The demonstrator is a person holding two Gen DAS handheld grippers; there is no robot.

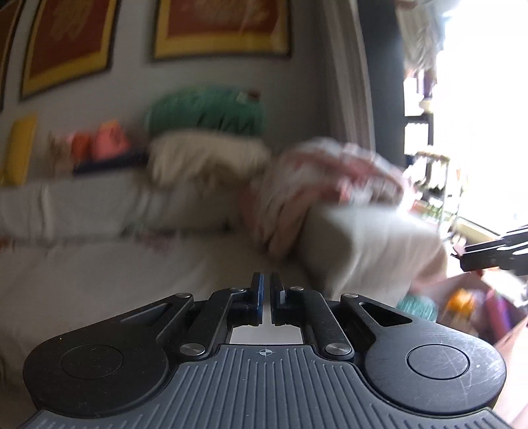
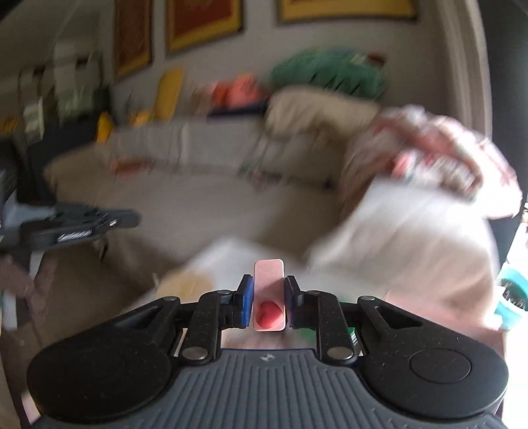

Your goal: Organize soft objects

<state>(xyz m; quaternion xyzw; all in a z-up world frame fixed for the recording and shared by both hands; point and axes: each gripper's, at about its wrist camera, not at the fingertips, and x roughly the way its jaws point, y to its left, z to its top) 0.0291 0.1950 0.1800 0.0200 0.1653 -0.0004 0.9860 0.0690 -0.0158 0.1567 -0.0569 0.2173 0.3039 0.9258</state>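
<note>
Both views are motion-blurred. A beige sofa [image 1: 99, 257] [image 2: 198, 204] carries a green cushion [image 1: 204, 110] [image 2: 326, 71] on top of a cream cushion [image 1: 204, 155] [image 2: 316, 112]. At its right end a pink patterned cushion [image 1: 330, 171] [image 2: 439, 148] lies over a white cushion [image 1: 369, 244] [image 2: 412, 237]. My left gripper [image 1: 266, 280] [image 2: 82, 224] hangs above the seat, shut, with only a thin slit between its pads. My right gripper [image 2: 268, 282] [image 1: 495, 254] is shut on a flat pink piece [image 2: 268, 270] that bears a red heart.
Red pictures in yellow frames [image 1: 224, 26] hang on the wall behind the sofa. Yellow [image 1: 21, 148] and orange-pink items [image 1: 105, 142] stand at the back left. A bright window [image 1: 478, 115] is on the right, with a teal object [image 1: 417, 305] low beside the sofa.
</note>
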